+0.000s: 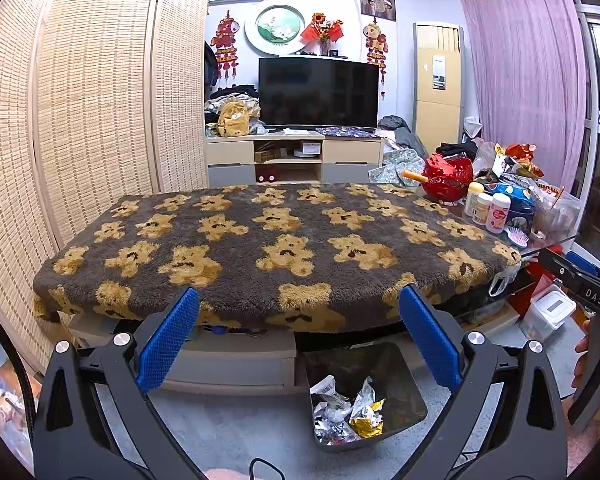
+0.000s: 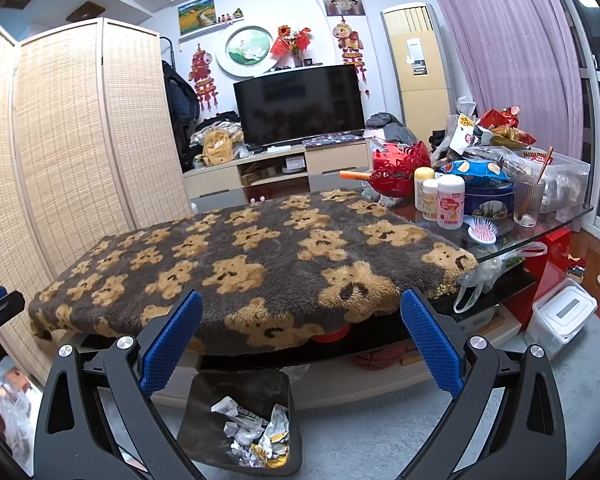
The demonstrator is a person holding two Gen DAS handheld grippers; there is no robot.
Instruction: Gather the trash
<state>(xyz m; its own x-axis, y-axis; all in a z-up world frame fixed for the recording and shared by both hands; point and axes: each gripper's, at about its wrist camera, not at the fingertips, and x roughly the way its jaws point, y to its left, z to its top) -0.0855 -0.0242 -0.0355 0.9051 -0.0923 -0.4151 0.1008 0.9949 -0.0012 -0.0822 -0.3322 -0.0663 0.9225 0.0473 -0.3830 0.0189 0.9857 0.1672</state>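
A dark bin [image 1: 400, 364] stands on the floor in front of the table, holding crumpled wrappers [image 1: 348, 408] of white, silver and yellow. The right wrist view shows the same bin [image 2: 204, 420] with its wrappers [image 2: 256, 432]. My left gripper [image 1: 300, 336] hangs open above and before the bin, blue pads [image 1: 168, 344] wide apart, nothing between them. My right gripper [image 2: 302, 340] is likewise open and holds nothing. The bear-patterned blanket [image 1: 268, 240] on the table carries no loose trash that I can see.
Bottles [image 2: 450, 202], a red basket [image 2: 396, 168], snack bags, a glass [image 2: 528, 200] and a hairbrush [image 2: 482, 230] crowd the table's right end. A white lidded box [image 2: 560, 316] sits on the floor at right. A woven screen [image 1: 92, 92] stands left; a TV unit behind.
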